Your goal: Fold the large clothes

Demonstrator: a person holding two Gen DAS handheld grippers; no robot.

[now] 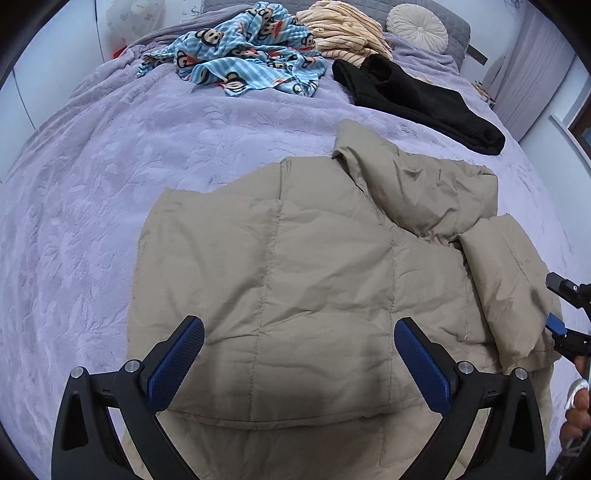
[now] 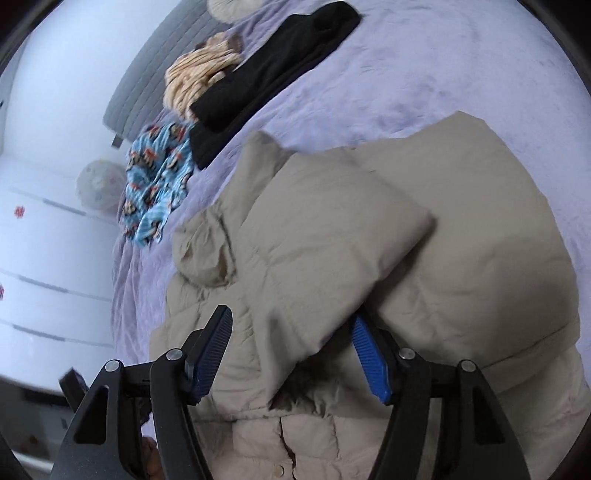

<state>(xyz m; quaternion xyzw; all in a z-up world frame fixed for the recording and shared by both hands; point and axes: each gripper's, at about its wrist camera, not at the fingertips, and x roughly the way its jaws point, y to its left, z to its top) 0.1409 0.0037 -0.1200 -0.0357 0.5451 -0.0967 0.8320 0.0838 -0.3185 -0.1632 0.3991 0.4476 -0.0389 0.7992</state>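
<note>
Jacket (image 1: 295, 266): plain beige, quilted. Bed (image 1: 110, 177) cover: lilac, embossed floral. Cloth (image 1: 240, 55), top centre: blue-striped, monkey faces. Garment (image 1: 343, 33): cream, dark stripes. Sweater (image 1: 417, 99): black. Cushion (image 1: 417, 24): white. Hand-held gripper pads (image 1: 177, 363): blue.

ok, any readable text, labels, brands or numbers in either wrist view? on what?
None readable in either view.
Blue cartoon-print garment: monkey faces only, no legible lettering.
Beige puffer jacket: no label or logo showing.
Black garment: plain.
Red marks on the white wall, right wrist view: too blurred to tell whether they are text.
</note>
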